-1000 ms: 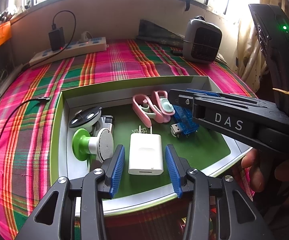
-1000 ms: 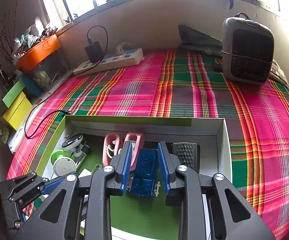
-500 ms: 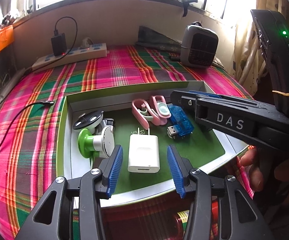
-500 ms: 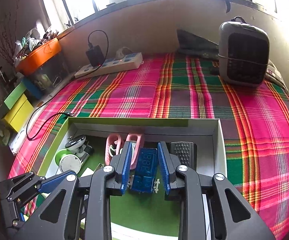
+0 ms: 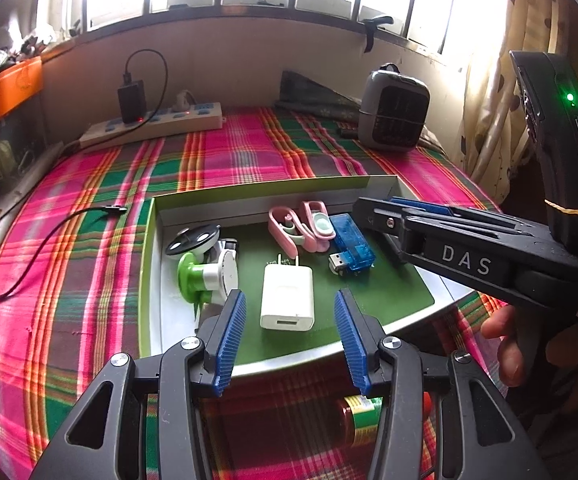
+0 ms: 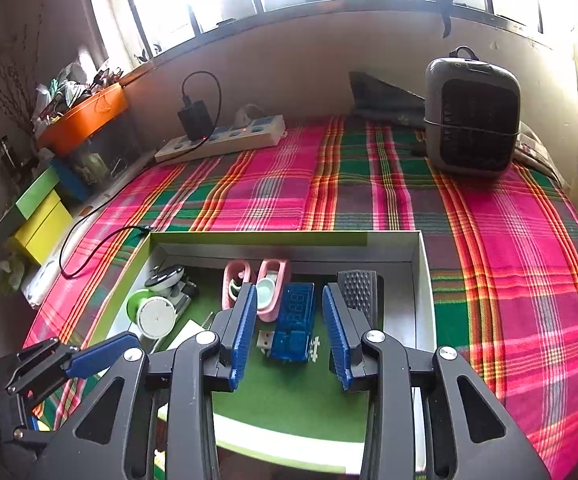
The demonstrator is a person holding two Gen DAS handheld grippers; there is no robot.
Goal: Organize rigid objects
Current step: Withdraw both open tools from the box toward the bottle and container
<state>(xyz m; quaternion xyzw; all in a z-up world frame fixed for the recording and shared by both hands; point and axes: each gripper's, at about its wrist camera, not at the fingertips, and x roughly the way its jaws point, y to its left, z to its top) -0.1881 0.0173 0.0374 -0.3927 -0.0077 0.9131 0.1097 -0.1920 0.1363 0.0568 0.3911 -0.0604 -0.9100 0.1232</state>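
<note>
Releasing into the tray: both tools letting go above the green-lined box.

Best lifted straight up and clear, without nudging neighbours. Right tool (image 6: 289, 336) opening, blue pads apart from the blue USB meter (image 6: 294, 322), which lies flat on the tray (image 6: 423, 292) floor just beside the pink clips (image 6: 275, 280) and the black ribbed piece (image 6: 357, 286). Left tool (image 5: 289, 334) spread wide, gripping nothing, poised over the white USB charger (image 5: 287, 298) lying near the green-and-white suction mount (image 5: 205, 276).
</note>
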